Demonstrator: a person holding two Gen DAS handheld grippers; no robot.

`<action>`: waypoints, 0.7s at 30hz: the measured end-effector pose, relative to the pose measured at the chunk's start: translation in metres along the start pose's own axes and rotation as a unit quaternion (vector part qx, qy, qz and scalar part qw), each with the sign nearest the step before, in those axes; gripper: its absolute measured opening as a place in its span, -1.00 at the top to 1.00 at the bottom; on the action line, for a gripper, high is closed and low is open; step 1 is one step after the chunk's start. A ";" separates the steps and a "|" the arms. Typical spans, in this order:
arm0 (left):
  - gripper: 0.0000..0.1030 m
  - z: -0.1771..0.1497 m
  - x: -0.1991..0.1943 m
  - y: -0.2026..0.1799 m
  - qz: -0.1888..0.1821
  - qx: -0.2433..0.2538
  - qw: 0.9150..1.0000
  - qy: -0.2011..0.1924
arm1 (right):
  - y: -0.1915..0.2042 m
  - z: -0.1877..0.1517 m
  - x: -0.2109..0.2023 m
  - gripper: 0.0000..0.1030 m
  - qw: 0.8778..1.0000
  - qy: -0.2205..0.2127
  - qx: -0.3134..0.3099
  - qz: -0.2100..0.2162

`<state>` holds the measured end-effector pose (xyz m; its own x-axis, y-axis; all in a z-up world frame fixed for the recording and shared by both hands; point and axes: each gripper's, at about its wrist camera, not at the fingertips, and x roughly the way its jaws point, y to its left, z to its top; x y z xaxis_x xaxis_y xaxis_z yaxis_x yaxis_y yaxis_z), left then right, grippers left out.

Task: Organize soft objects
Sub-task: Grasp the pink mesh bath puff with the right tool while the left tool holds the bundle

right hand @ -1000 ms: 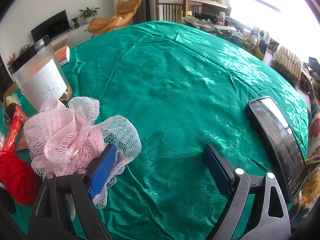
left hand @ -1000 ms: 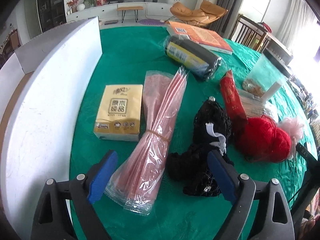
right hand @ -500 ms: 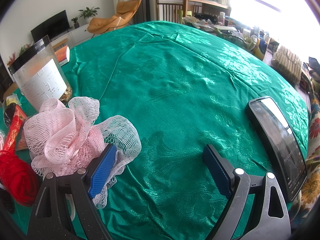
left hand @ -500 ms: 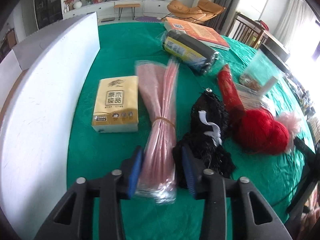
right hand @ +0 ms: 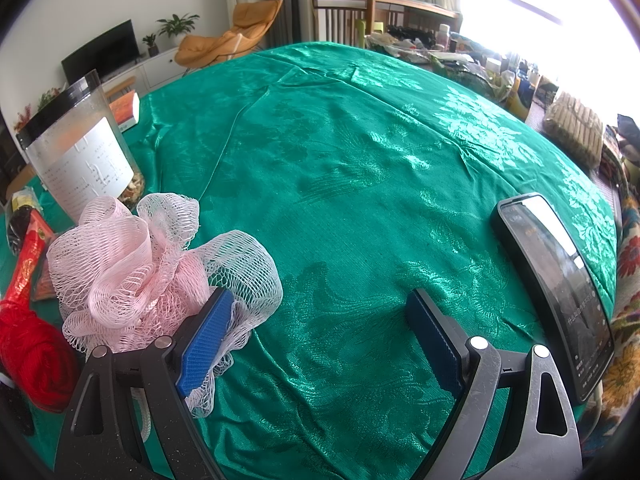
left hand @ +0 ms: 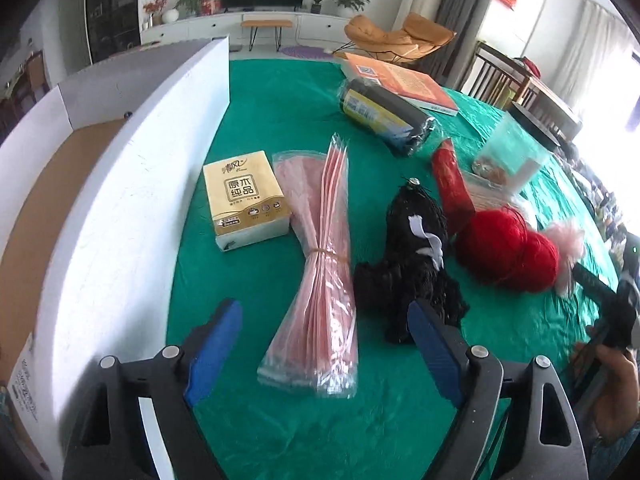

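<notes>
In the left wrist view, my left gripper (left hand: 324, 344) is open above the near end of a pink plastic bag bundle (left hand: 324, 256) lying on the green tablecloth (left hand: 280, 92). A yellow tissue pack (left hand: 244, 198) lies left of it, a black mesh ball (left hand: 416, 248) right of it, then a red yarn ball (left hand: 506, 254) and a pink mesh sponge (left hand: 566, 240). In the right wrist view, my right gripper (right hand: 320, 340) is open and empty; its left finger (right hand: 206, 336) is beside the pink mesh sponge (right hand: 132, 264).
A white foam-walled box (left hand: 120, 176) stands along the left. A black roll (left hand: 384, 116), an orange book (left hand: 400, 80) and a clear jar (left hand: 512, 156) lie farther back. In the right wrist view a phone (right hand: 556, 284) lies at the table's right edge.
My left gripper closed around the pink bag bundle half a second ago, then opened again wide; the bundle lies on the cloth. The right gripper has not moved.
</notes>
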<state>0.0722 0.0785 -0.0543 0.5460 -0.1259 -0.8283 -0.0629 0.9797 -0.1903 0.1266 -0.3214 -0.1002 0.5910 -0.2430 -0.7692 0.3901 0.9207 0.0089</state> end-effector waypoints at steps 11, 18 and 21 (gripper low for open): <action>-0.63 -0.002 0.029 0.008 -0.040 -0.047 0.998 0.034 | -0.022 0.047 -0.053 -0.72 0.976 0.026 -0.044 0.213; -0.63 0.021 0.041 0.015 -0.056 -0.090 0.993 0.048 | 0.066 0.028 -0.017 -0.30 0.958 0.105 -0.198 0.177; -0.55 0.025 0.044 0.017 -0.052 -0.100 0.993 0.045 | 0.053 0.029 -0.006 0.40 0.961 0.113 -0.181 0.178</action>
<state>0.1162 0.0934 -0.0802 0.4828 -0.2472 -0.8401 -0.1787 0.9113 -0.3709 0.1641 -0.2802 -0.0763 0.4581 0.1417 -0.8775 -0.1031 0.9890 0.1059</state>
